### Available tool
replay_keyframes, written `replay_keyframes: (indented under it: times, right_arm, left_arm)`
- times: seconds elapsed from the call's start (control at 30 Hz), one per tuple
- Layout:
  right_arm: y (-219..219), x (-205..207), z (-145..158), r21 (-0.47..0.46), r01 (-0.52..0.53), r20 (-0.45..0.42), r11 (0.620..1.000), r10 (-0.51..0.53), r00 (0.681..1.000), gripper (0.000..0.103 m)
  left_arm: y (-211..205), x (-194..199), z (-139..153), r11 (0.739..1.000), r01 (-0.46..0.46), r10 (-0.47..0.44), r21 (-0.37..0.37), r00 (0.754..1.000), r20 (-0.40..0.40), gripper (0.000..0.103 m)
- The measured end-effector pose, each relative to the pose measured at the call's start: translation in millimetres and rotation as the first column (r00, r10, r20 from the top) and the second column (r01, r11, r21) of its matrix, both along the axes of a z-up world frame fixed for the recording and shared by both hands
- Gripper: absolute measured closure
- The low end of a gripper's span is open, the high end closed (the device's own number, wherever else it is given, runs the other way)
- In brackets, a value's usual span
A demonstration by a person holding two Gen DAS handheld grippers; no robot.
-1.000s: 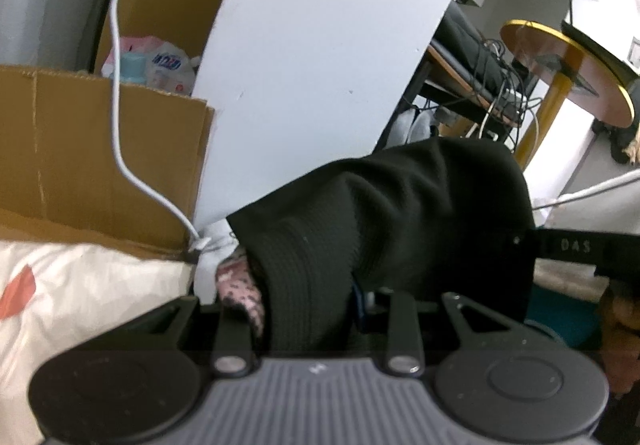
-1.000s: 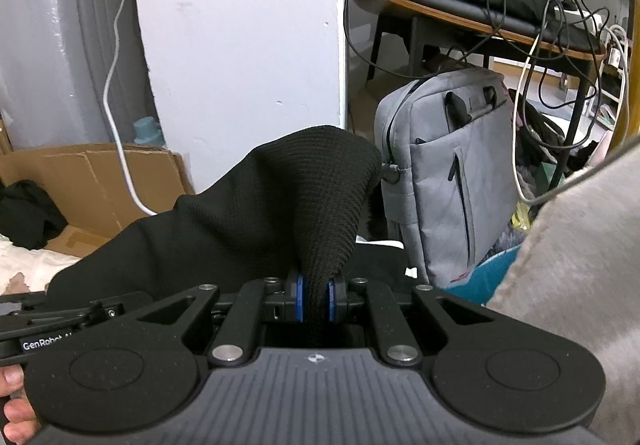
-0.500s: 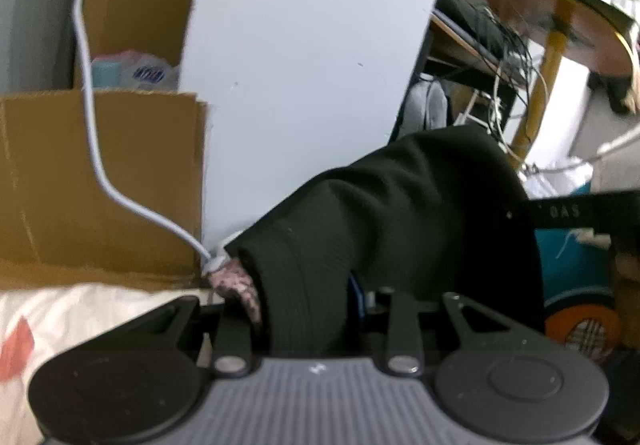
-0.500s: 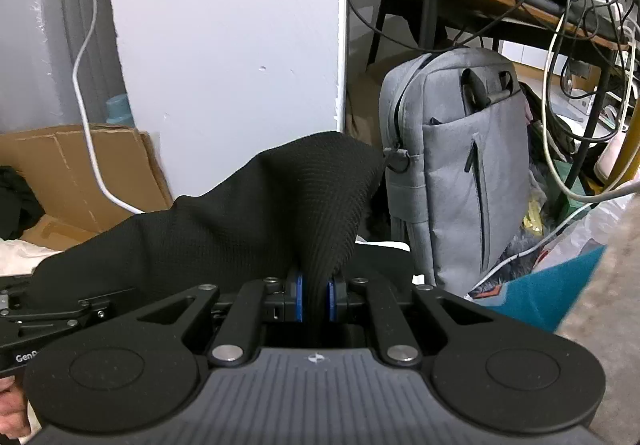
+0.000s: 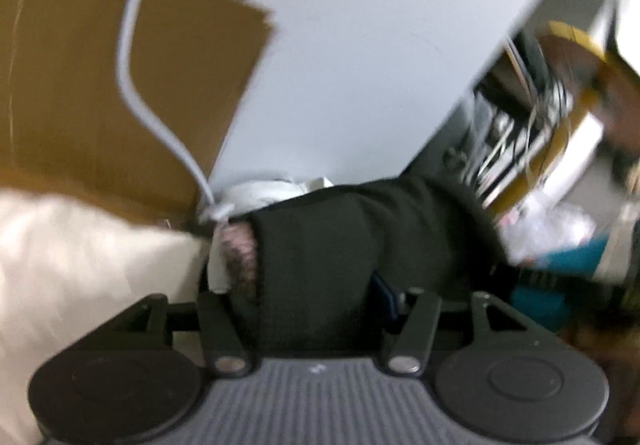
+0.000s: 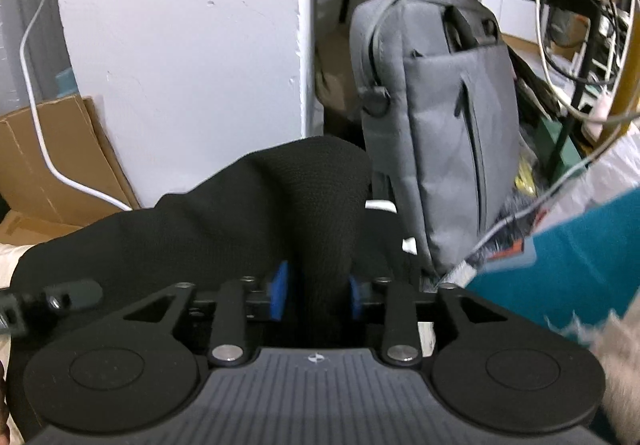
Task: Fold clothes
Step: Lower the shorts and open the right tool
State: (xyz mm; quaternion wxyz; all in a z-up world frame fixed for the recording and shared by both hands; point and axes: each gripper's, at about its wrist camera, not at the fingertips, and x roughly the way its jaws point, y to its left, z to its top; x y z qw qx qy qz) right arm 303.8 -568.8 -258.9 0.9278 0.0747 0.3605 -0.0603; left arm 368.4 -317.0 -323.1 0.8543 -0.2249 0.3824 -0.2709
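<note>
- Left wrist view: compared with a second ago, the camera has sunk and rolled, so the white pillar (image 5: 360,57) and the cardboard box (image 5: 100,85) now lean and are blurred. The jaws of the left gripper (image 5: 316,285) have parted and are opening. The black knit garment (image 5: 320,257) is still between them, but the blur does not show whether the pads press on it.
- In this view the garment is bunched over the gripper. A patterned pink edge (image 5: 240,257) shows at its left side, near the white cable (image 5: 132,57). The pale bedding (image 5: 72,269) lies at the left.
- Right wrist view: the right gripper (image 6: 316,293) has come lower than before, and the grey bag (image 6: 448,117) looks nearer. Its jaws are opening. A small gap now shows between the blue pads (image 6: 280,291) and the fold of black knit garment (image 6: 248,213), so the cloth seems released, only draped there.
- Handling, as a judgement: the knit looks soft, light and limp. It is not fragile and not slippery, but it sags and stretches, so an edge or a corner with several layers is the better place to hold.
- Direction: the cloth spans from one gripper to the other, so its long axis probably runs left to right across both views. No collar or hem is clear enough to say which end points where.
</note>
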Motion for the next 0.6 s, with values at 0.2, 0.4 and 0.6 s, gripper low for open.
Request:
replay_keyframes:
  times: [0.2, 0.4, 0.6]
  right_arm:
    - [6, -17, 9, 0.067, 0.052, 0.03, 0.996, -0.055, 0.998, 0.058]
    - [17, -34, 22, 0.022, 0.075, 0.062, 0.997, -0.076, 0.995, 0.058]
    - [28, -53, 23, 0.083, 0.046, 0.068, 0.995, -0.052, 0.996, 0.058]
  left_arm:
    - [17, 11, 5, 1.0, -0.011, 0.01, -0.008, 1.0, -0.023, 0.035]
    - [24, 21, 7, 1.0, 0.005, -0.005, -0.003, 1.0, -0.024, 0.03]
    - [14, 40, -1, 1.0, 0.024, -0.024, -0.004, 0.998, -0.066, 0.028]
